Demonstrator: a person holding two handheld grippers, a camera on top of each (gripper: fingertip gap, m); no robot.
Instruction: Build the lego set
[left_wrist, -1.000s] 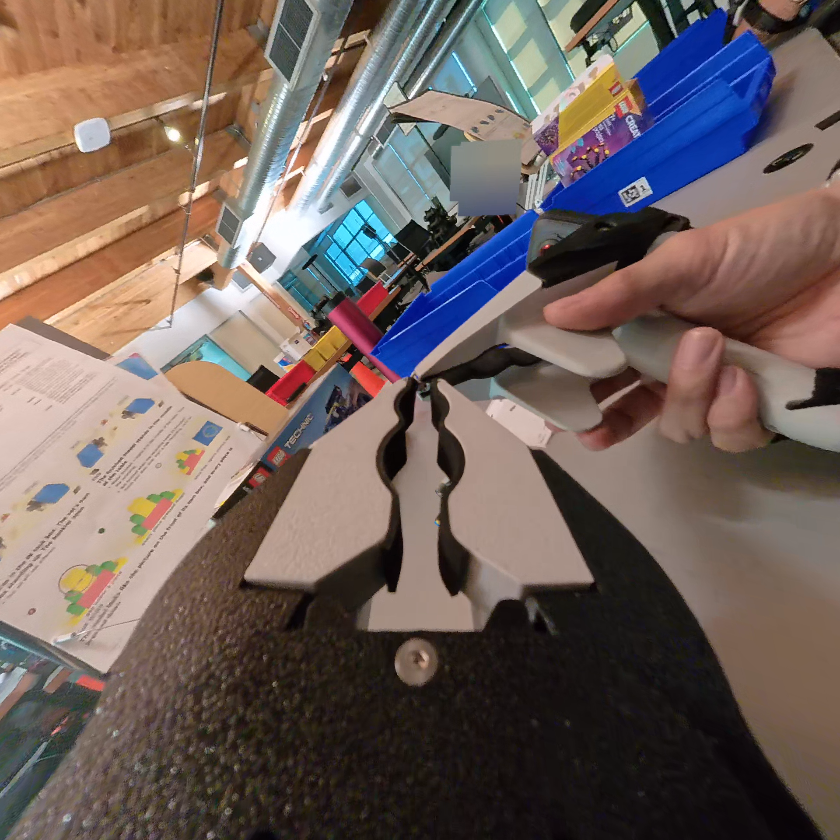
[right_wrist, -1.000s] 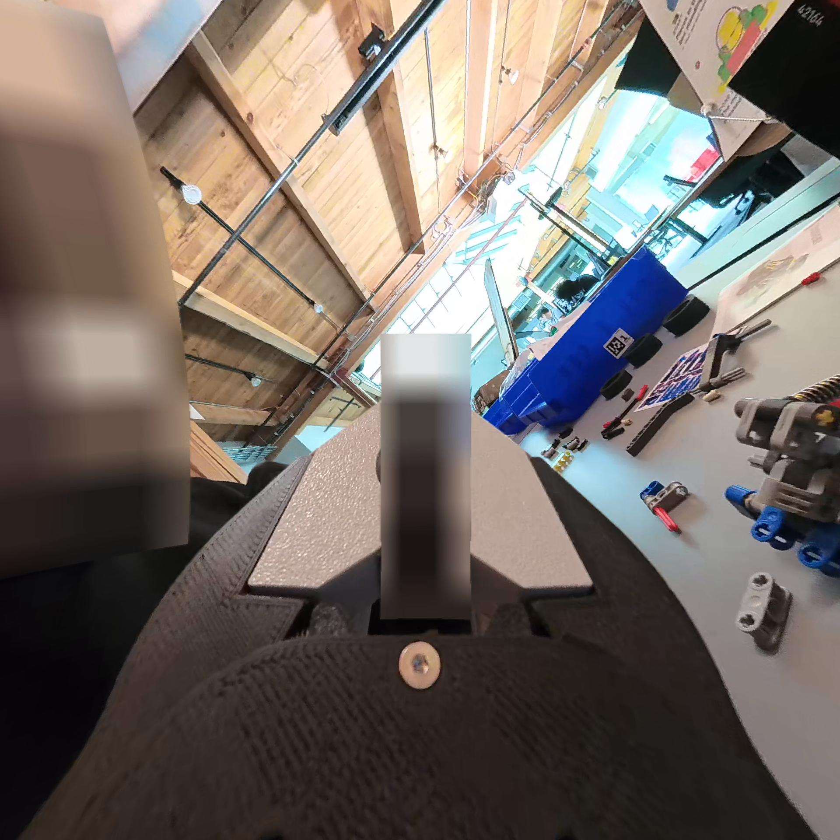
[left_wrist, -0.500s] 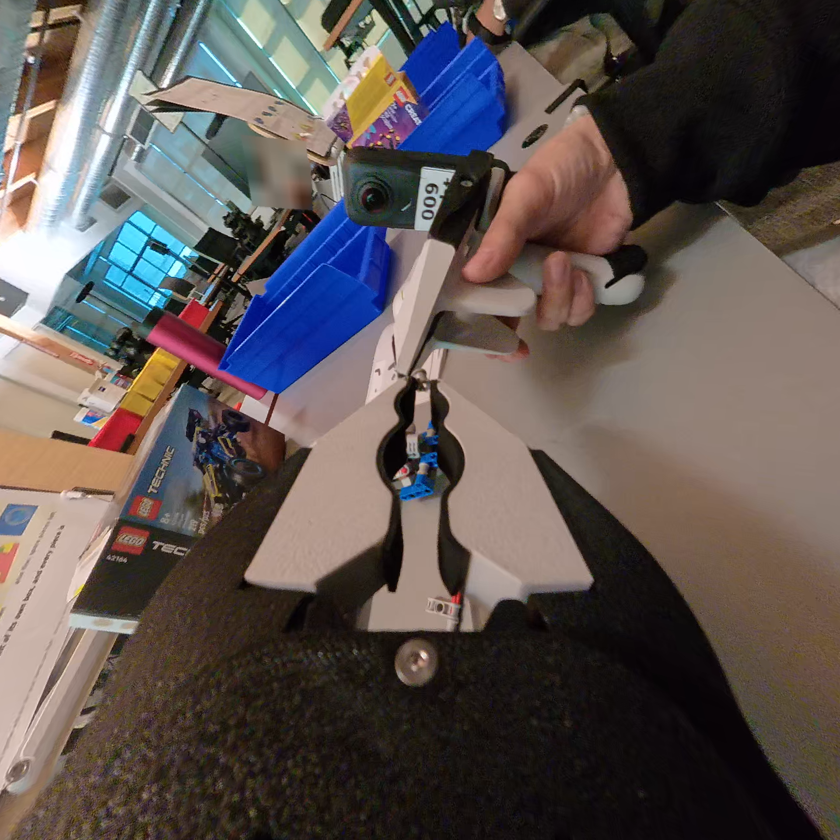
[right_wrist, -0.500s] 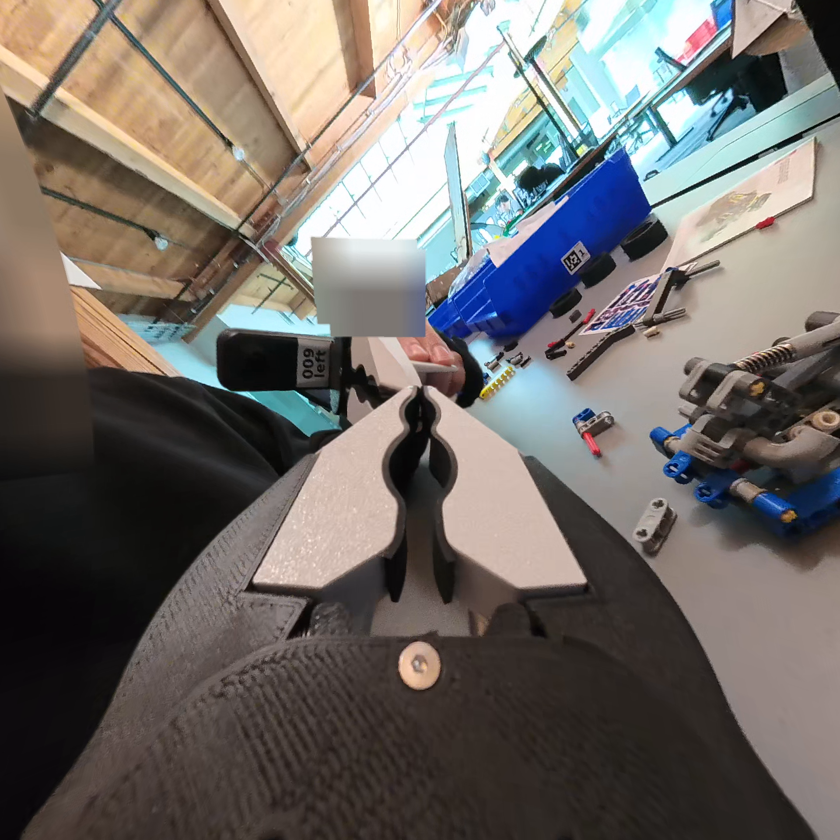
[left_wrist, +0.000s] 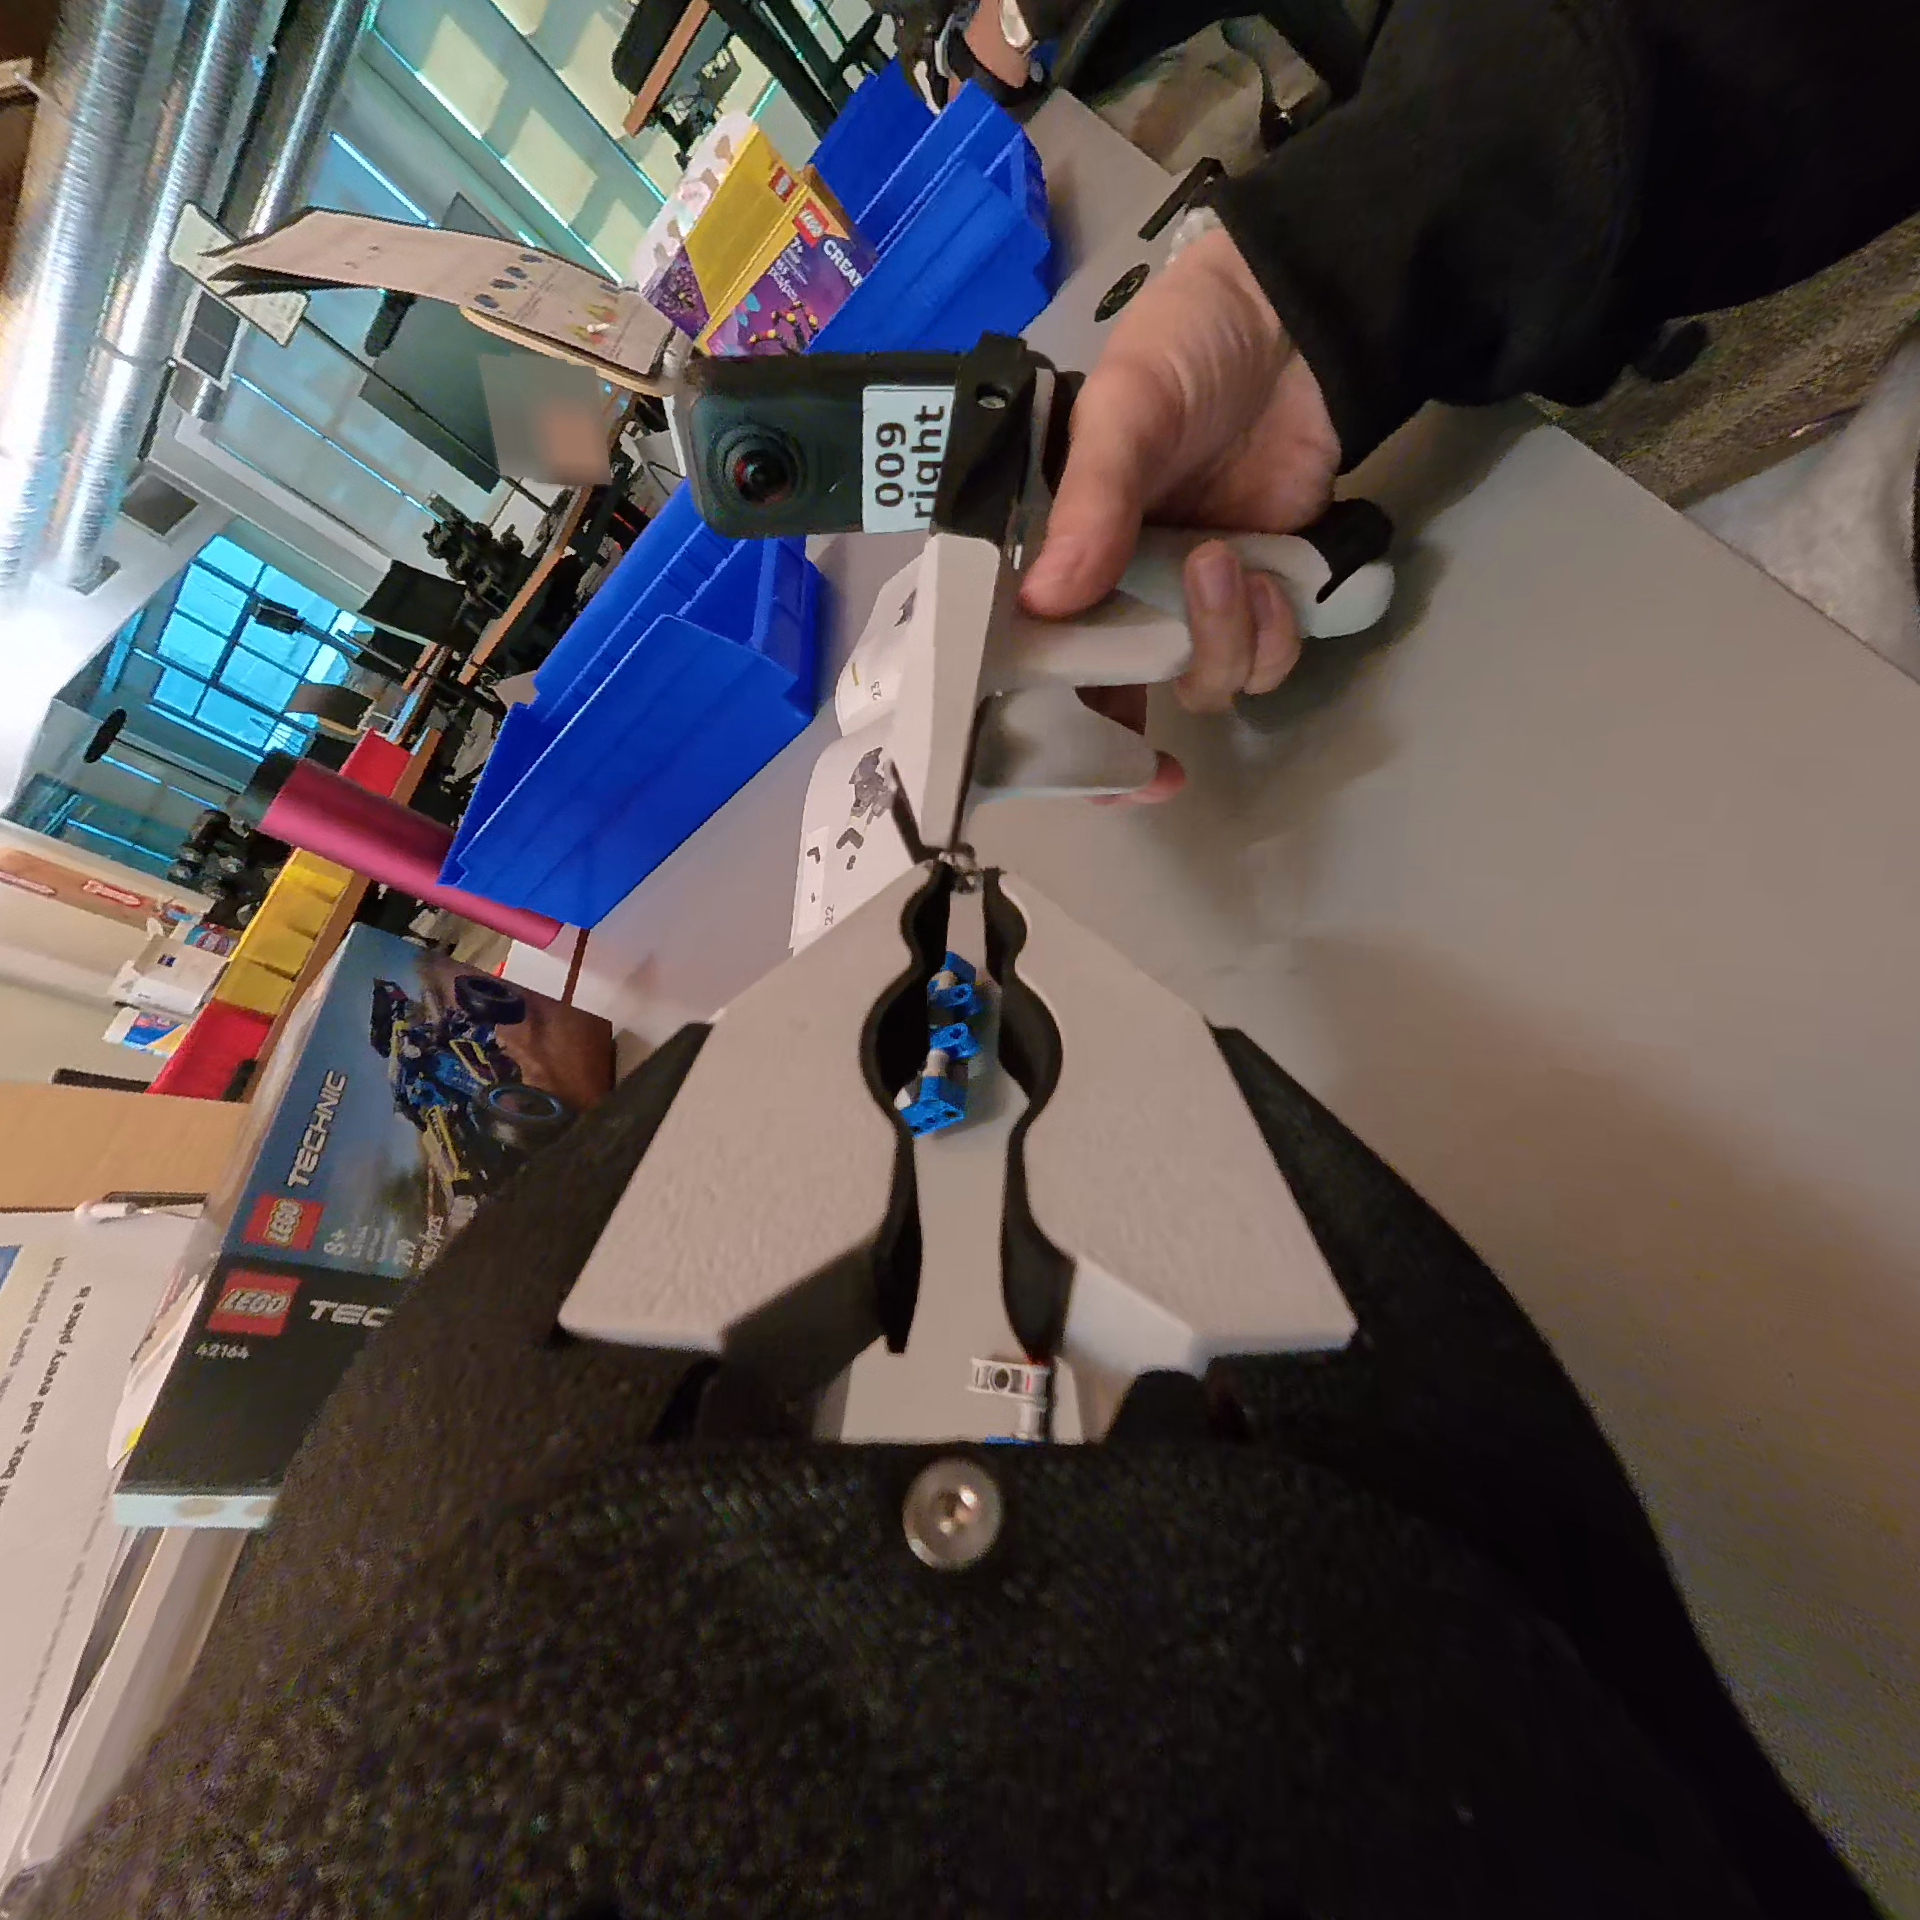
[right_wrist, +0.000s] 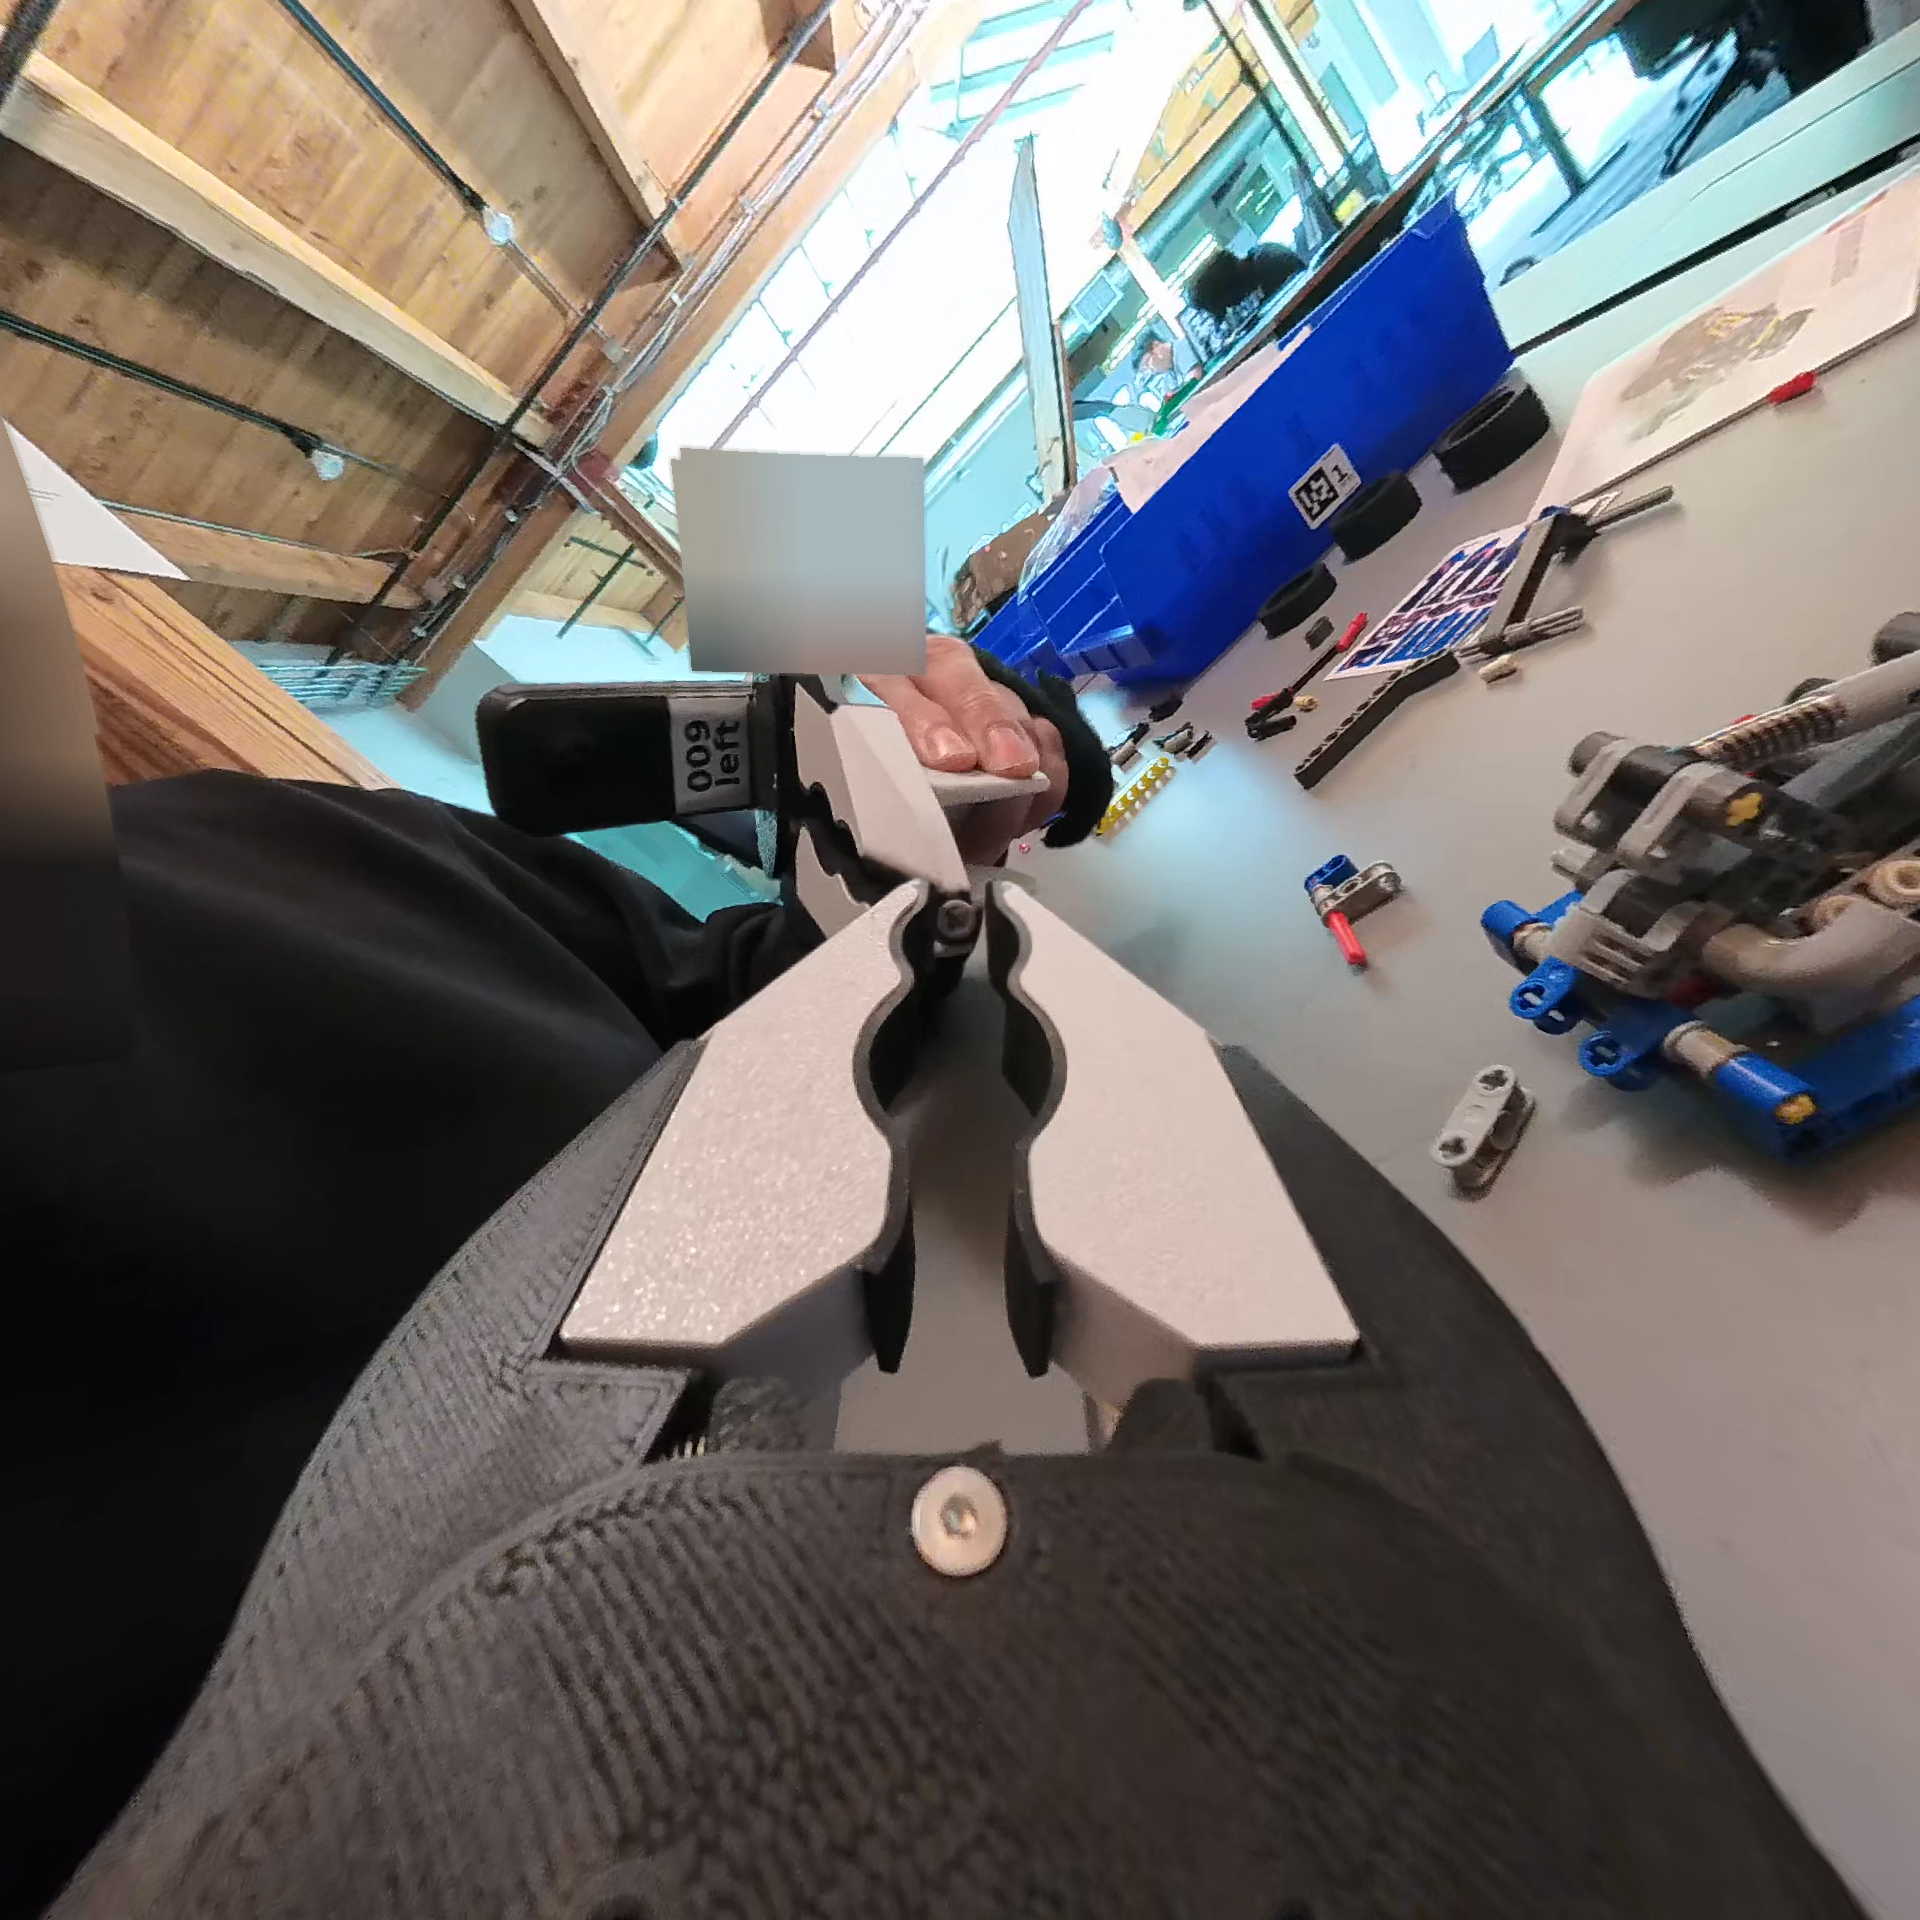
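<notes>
Tip to tip over the grey tabletop (right_wrist: 1558, 1455), well apart from the half-built blue-and-grey toy-brick vehicle frame (right_wrist: 1714, 935). Right gripper (right_wrist: 954, 928) narrow, pads closed on a small round grey brick piece (right_wrist: 956, 923), its round end facing the camera. Long axis too small to tell. Left gripper (left_wrist: 963, 883) narrow too, tips at that same piece. Gripping or merely touching, cannot tell. Loose grey two-hole connector (right_wrist: 1484, 1127) just beside the frame.

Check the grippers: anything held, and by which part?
Small grey piece at the right gripper's jaws' very tip, apparently pinched across; left gripper meets there, hold unclear.
</notes>
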